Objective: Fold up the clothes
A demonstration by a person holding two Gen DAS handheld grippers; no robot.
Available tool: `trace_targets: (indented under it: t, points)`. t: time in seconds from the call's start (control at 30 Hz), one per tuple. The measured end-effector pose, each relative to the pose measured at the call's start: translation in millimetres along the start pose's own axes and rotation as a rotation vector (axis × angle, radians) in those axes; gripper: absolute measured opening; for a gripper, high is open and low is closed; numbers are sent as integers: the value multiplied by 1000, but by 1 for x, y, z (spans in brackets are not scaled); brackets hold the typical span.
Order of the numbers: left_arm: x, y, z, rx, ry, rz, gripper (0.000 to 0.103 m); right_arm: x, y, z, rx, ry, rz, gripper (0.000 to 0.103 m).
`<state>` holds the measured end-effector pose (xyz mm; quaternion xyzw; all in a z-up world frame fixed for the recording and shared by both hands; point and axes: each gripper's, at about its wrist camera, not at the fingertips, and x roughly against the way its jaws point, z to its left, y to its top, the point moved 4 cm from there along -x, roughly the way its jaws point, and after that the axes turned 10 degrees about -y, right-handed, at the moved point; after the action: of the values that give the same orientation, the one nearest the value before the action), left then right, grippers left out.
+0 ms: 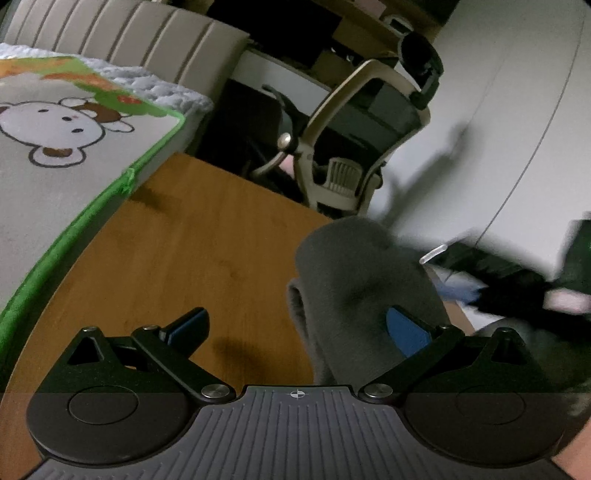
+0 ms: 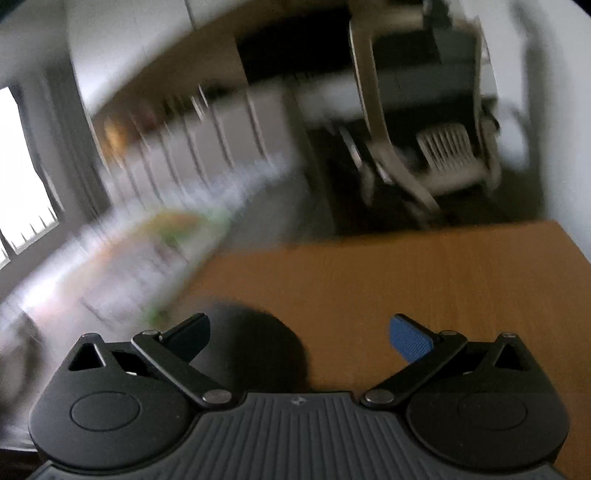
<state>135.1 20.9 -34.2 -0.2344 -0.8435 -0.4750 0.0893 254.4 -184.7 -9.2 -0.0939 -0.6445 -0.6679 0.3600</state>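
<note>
Warm wooden boards made up the surface [image 1: 192, 251], bare across its middle and left, with its far edge dropping off toward a pale mesh-backed office chair [image 1: 373, 122] parked just beyond. Along the left ran a bed with a cartoon-bear blanket [image 1: 66, 155], its green hem lying right against the surface's edge, and a striped padded headboard [image 1: 122, 33] stood behind it. The left gripper [image 1: 295, 328] hung low over the wood with its jaws spread wide, and nothing was pinched between them. A grey garment [image 1: 354, 280], soft and bunched up, sat on the right part of the surface, heaped against the inner face of the blue-padded right-hand finger [image 1: 406, 332]; whether the cloth truly touched the pad I could not tell. Past the garment, toward the white wall, lay something dark and smeared by motion, too blurred to name. From the other side, the right gripper [image 2: 299, 332] was likewise spread apart and empty, with open wood ahead of it up to the far edge of the surface. A dark rounded shape [image 2: 255, 343] sat just in front of its left-hand finger, cut off below by the gripper body and hard to identify. Everything beyond it there was streaked with blur.
</note>
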Motion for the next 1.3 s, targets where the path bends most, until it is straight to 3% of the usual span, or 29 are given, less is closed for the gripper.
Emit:
trace_targets:
  t: [0.13, 0.23, 0.37, 0.47, 0.63, 0.8, 0.97, 1.1, 1.17, 1.23, 1.3]
  points:
    - [-2, 1, -1, -3, 10, 0, 103, -14, -11, -4, -38, -39, 39, 103]
    - [-3, 1, 1, 9, 16, -1, 103, 8, -12, -8, -38, -45, -13, 103]
    - [-2, 1, 2, 20, 23, -5, 103, 54, -22, -23, -102, 104, -60, 103]
    - [-2, 2, 2, 17, 27, -6, 103, 74, -40, -28, -109, 147, -49, 103]
    - [-2, 0, -3, -1, 42, -3, 103, 66, -68, -26, -46, 82, -31, 103]
    - [-3, 0, -5, -20, 68, -9, 103, 67, -61, -20, 51, 31, -110, 103]
    - [0, -1, -8, -40, 76, -29, 103, 71, -61, -20, 51, 17, -121, 103]
    - [12, -2, -11, -30, 54, -81, 103, 73, -62, -21, 39, 5, -121, 103]
    - [18, -3, -11, 16, 2, -95, 103, 72, -61, -24, 23, 5, -114, 103]
    - [19, -3, -14, 35, -58, -84, 103, 69, -60, -26, 5, 10, -104, 103]
    - [16, -5, -19, -5, -46, -59, 103, 69, -60, -26, 1, 14, -101, 103]
